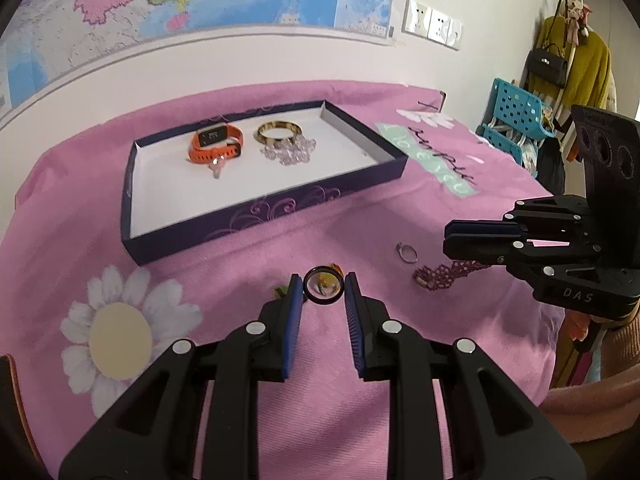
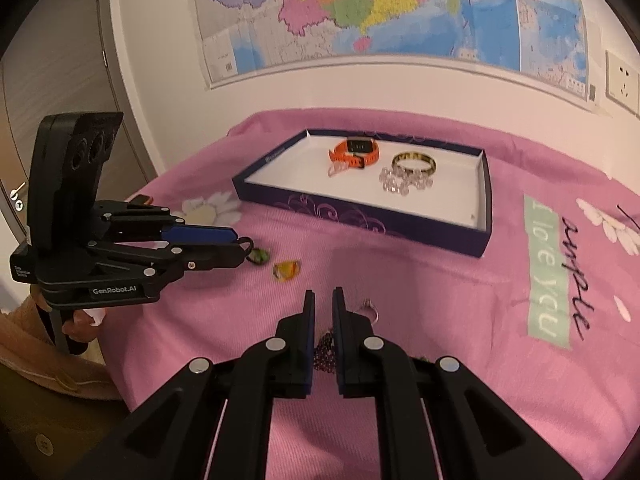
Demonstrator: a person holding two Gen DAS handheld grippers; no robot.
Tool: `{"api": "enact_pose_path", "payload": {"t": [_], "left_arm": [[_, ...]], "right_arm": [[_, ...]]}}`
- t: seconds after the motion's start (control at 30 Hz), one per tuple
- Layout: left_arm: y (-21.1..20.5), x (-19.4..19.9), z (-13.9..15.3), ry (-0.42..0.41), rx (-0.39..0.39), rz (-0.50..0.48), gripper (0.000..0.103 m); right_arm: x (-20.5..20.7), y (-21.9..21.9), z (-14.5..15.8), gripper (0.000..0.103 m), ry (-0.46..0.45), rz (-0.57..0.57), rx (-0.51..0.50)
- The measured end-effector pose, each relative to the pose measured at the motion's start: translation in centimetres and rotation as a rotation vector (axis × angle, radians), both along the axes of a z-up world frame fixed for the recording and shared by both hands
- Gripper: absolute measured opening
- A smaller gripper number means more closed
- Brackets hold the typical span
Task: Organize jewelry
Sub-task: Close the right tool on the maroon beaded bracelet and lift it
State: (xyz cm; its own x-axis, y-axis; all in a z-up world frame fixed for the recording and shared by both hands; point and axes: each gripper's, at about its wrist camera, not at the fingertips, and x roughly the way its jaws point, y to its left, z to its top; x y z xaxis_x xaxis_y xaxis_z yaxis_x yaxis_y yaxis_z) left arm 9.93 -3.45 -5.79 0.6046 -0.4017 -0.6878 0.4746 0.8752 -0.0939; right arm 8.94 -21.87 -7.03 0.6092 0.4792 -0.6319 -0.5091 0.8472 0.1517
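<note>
My left gripper (image 1: 323,289) is shut on a black ring (image 1: 323,289), held upright between its blue pads just above the pink cloth; the ring also shows at its tip in the right wrist view (image 2: 248,246). My right gripper (image 2: 323,300) is shut on a dark red beaded bracelet (image 1: 440,274), which hangs between its jaws (image 2: 326,350). A silver ring (image 1: 407,253) lies on the cloth beside the bracelet. An amber piece (image 2: 286,270) and a green piece (image 2: 261,257) lie on the cloth. The purple tray (image 1: 256,216) holds an orange watch (image 1: 216,144), a gold bangle (image 1: 278,132) and a crystal bracelet (image 1: 290,152).
A pink cloth (image 1: 360,380) with daisy prints covers the table. A map hangs on the wall (image 2: 380,8) behind. A blue rack (image 1: 516,116) and hanging coats stand to the right of the table. A door (image 2: 60,80) is at the left.
</note>
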Motion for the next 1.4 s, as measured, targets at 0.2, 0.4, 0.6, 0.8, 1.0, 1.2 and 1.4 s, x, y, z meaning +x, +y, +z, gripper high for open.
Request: {"api": "enact_pose_path", "payload": {"t": [0.2, 0.4, 0.6, 0.8, 1.0, 1.2, 1.4], "left_arm": [[0.5, 0.2, 1.1, -0.029, -0.008, 0.016, 0.022], [0.9, 0.5, 1.7, -0.048, -0.013, 0.027, 0.022], [1.1, 0.7, 1.8, -0.053, -0.02, 0.031, 0.022], [1.5, 0.9, 1.2, -0.035, -0.021, 0.039, 0.022], [1.6, 1.0, 1.1, -0.033, -0.022, 0.04, 0.022], [1.6, 1.1, 1.1, -0.032, -0.019, 0.047, 0.022], [1.6, 1.2, 1.3, -0.04, -0.017, 0.057, 0.022]], "right_arm": [[0.6, 0.0, 1.2, 0.007, -0.034, 0.005, 0.019], [1.2, 0.1, 2.3, 0.0, -0.058, 0.011, 0.036], [1.5, 0.4, 1.4, 0.005, -0.013, 0.034, -0.002], [0.6, 0.2, -2.1, 0.036, 0.099, 0.057, -0.099], [0.0, 0.4, -4.3, 0.039, 0.117, 0.04, -0.171], [-0.1, 0.5, -4.2, 0.004, 0.101, 0.04, -0.162], [0.2, -0.4, -2.2, 0.002, 0.053, -0.002, -0.074]]}}
